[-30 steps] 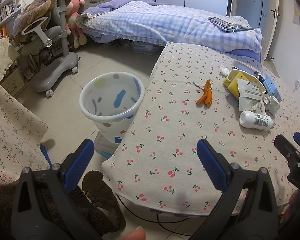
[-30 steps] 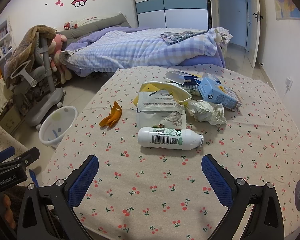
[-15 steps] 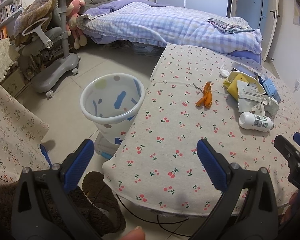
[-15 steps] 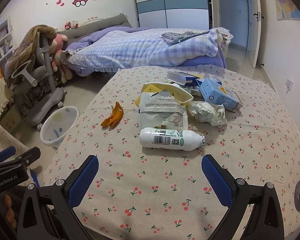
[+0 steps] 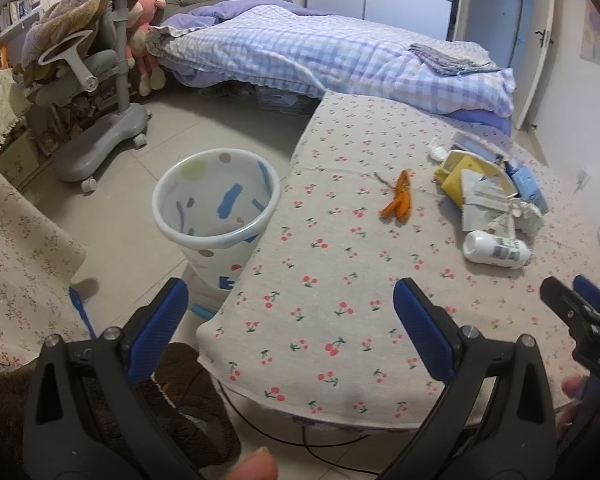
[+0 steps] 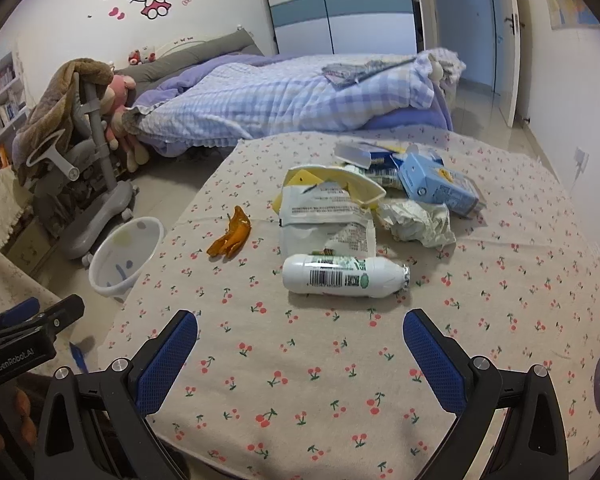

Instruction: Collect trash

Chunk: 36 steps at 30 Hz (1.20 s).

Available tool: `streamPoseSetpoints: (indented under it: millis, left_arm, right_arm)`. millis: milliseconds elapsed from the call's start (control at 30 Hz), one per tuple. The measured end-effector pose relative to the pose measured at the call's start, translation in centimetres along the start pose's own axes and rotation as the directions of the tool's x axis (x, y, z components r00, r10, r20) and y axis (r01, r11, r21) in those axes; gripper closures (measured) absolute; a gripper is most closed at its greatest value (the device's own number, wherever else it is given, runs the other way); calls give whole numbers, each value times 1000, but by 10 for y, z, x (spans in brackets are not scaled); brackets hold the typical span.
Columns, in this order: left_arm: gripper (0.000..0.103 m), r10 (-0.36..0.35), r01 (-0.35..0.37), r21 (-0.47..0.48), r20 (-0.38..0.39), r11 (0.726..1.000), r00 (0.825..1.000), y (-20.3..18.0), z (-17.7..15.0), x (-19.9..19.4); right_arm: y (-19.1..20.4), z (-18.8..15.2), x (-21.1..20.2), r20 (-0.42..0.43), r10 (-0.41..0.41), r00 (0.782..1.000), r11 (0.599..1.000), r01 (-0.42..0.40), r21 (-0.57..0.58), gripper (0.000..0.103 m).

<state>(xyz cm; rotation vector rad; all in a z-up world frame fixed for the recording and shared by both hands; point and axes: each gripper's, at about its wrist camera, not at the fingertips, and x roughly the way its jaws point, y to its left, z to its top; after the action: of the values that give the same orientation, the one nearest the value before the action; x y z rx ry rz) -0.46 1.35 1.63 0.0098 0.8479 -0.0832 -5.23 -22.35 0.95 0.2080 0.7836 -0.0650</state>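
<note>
Holding both grippers low over the near edge of the cherry-print table (image 6: 500,264), you have each pair of blue-padded fingers spread wide with nothing between them. Your right gripper (image 6: 300,344) points straight at the trash pile: the white bottle (image 6: 342,278) lies on its side at 12 o'clock, nearest the fingertips but apart from them. Just beyond it, also at 12, a torn white wrapper (image 6: 326,222) lies flat, its far edge resting against a yellow-rimmed paper bowl (image 6: 336,182). At 1 o'clock sits a crumpled paper wad (image 6: 418,220), and beyond that a light blue carton (image 6: 438,188) lies tipped over, with a small white box (image 6: 354,154) at its far left. An orange peel (image 6: 232,234) lies alone at 11 o'clock, well apart from the pile.

Your left gripper (image 5: 290,320) hovers over the table's near left corner, its left finger (image 5: 158,322) out past the table edge above the floor. From this view the spotted white bin (image 5: 216,200) stands upright on the floor at 11 o'clock, touching or just beside the table's left edge; I cannot tell which. The peel shows at 1 o'clock and the bottle at 2 o'clock. Your fingertip (image 5: 256,466) shows at the bottom edge of the view, at 6 o'clock.
</note>
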Motion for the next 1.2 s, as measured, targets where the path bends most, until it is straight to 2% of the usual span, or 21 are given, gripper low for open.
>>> streamPoseSetpoints:
  millis: [100, 200, 300, 367, 433, 533, 600, 667, 700, 733, 833, 1000, 1133, 1200]
  left_arm:
    - [1, -19, 20, 46, -8, 999, 1000, -10, 9, 2]
    - [1, -56, 61, 143, -34, 988, 998, -29, 25, 5]
    - [1, -106, 123, 214, -88, 969, 990, -50, 47, 15]
    - [1, -110, 142, 251, -138, 957, 984, -63, 62, 29]
    - [1, -125, 167, 255, -173, 953, 977, -73, 76, 46]
    - [1, -174, 220, 187, -235, 958, 956, -77, 89, 77]
    - [7, -204, 248, 150, -258, 957, 944, -80, 89, 93]
    - [22, -210, 263, 133, -318, 956, 924, -85, 88, 114]
    - [24, -221, 280, 125, -354, 952, 909, -89, 87, 125]
    - [27, -225, 288, 122, -371, 950, 901, -93, 88, 133]
    - [34, -225, 293, 122, -393, 948, 892, -101, 89, 153]
    - [45, -255, 326, 91, -442, 941, 860, -106, 91, 169]
    - [63, -243, 322, 94, -473, 942, 847, -107, 91, 178]
    - [66, -232, 316, 102, -478, 943, 847, -107, 90, 182]
  right_arm:
    - [-18, 11, 0, -69, 30, 997, 998, -26, 61, 0]
    - [-47, 36, -4, -110, 2, 994, 994, 10, 108, 0]
    - [-75, 60, -5, -142, -25, 990, 988, 47, 150, 0]
    - [-95, 78, 0, -175, -26, 984, 982, 57, 178, 0]
    - [-109, 89, 6, -185, -40, 982, 979, 76, 189, 0]
    - [-125, 90, 22, -196, -60, 979, 973, 102, 207, 0]
    - [-139, 85, 40, -252, -50, 966, 963, 113, 244, 0]
    - [-151, 83, 62, -331, 8, 944, 955, 90, 281, 0]
    - [-156, 83, 67, -332, 23, 943, 953, 80, 293, 0]
    - [-162, 86, 75, -336, 27, 942, 947, 84, 309, 0]
    - [-171, 91, 92, -338, 69, 938, 936, 56, 347, 0]
    - [-176, 97, 114, -337, 149, 930, 908, 6, 418, 0]
    - [-173, 102, 134, -346, 164, 924, 904, 0, 427, 2]
    - [-172, 102, 142, -358, 161, 920, 905, 8, 426, 7]
